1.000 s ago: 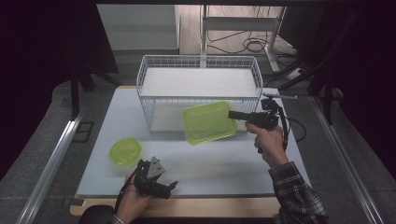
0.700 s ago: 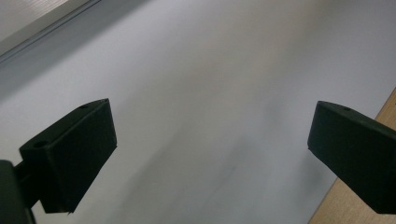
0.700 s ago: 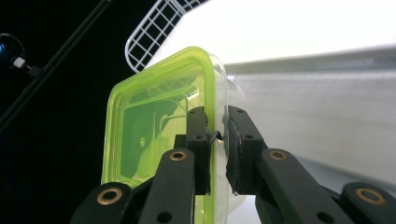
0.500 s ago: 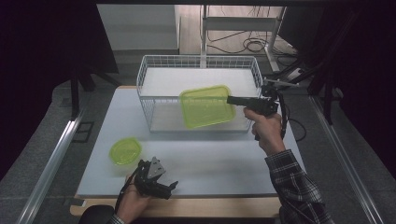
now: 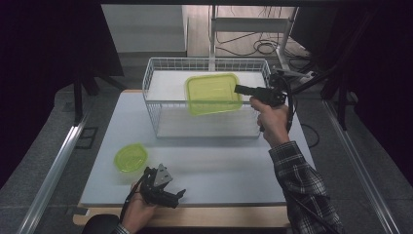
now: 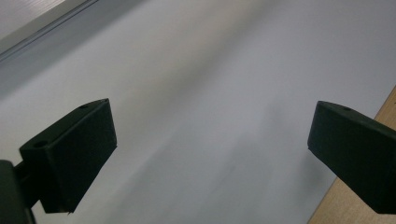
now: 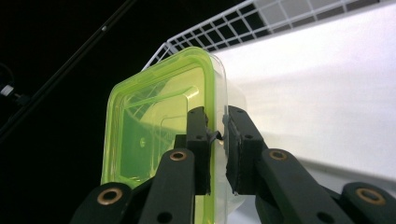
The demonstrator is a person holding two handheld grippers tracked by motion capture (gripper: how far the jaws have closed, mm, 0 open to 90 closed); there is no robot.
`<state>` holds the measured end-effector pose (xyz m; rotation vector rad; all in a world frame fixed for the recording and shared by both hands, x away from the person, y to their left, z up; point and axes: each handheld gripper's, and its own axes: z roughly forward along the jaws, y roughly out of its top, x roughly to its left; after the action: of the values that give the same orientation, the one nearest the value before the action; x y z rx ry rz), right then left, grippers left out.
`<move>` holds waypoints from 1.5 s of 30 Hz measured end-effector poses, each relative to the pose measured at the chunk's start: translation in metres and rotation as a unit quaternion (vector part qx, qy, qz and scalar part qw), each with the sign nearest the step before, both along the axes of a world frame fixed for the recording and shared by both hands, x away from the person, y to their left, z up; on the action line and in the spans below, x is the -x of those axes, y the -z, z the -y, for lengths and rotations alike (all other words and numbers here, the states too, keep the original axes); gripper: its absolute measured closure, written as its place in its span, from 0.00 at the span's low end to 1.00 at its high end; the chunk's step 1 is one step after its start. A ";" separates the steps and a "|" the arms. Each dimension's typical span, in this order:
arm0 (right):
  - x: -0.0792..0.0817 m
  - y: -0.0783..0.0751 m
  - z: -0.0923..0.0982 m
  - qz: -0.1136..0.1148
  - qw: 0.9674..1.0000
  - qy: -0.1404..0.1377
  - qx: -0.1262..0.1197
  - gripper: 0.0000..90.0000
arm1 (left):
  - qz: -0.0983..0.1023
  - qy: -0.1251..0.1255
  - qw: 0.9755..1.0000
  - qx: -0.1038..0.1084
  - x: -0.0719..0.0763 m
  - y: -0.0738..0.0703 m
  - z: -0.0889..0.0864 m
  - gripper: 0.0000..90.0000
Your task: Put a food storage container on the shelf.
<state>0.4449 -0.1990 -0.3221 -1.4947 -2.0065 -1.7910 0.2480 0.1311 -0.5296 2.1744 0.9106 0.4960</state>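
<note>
My right claw (image 7: 215,140) is pinched shut on the rim of the box (image 5: 213,92), a green-lidded plastic tub that hangs over the basket (image 5: 151,105), level with its top wires. I judge it light and empty, stiff at the lid edge but smooth enough to swing or slip in so small a bite. The rim, where lid meets wall, looks like the soundest hold. My left claw (image 6: 210,154) rests wide open over the table (image 5: 229,165), holding nothing, near the small lid (image 5: 130,157).

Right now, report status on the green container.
Right hand-held gripper shut on green container, above wire basket. Left hand-held gripper open, idle. Round green lid on table.
</note>
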 end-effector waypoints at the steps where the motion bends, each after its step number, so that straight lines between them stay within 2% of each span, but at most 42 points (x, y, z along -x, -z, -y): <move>1: 0.000 0.000 0.000 0.000 1.000 0.000 0.000 0.89 | 0.000 0.000 1.000 0.000 0.000 0.000 0.000 0.01; 12: -0.024 -0.010 -0.011 0.002 0.999 0.039 0.010 0.89 | -0.004 0.003 1.000 -0.001 0.000 0.001 0.000 0.01; 21: -0.035 -0.007 -0.017 0.000 0.998 0.060 0.023 0.89 | -0.005 0.004 1.000 -0.003 0.000 0.001 0.001 0.01; 31: -0.041 -0.001 -0.016 -0.006 0.997 0.071 0.023 0.88 | -0.007 0.006 1.000 -0.006 0.000 0.002 0.001 0.01; 38: -0.045 -0.002 -0.019 0.012 0.995 0.068 0.072 0.84 | -0.008 0.008 1.000 -0.007 0.000 0.002 0.002 0.01; 43: -0.049 -0.001 -0.020 0.009 0.995 0.070 0.077 0.81 | -0.010 0.009 1.000 -0.008 0.000 0.003 0.002 0.01; 45: -0.051 -0.001 -0.022 0.013 0.992 0.073 0.097 0.79 | -0.010 0.009 1.000 -0.008 0.000 0.003 0.002 0.01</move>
<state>0.4962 -0.1767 -0.3212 -1.7213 -2.1945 -1.7149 0.2480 0.1289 -0.5325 2.2041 0.9003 0.4752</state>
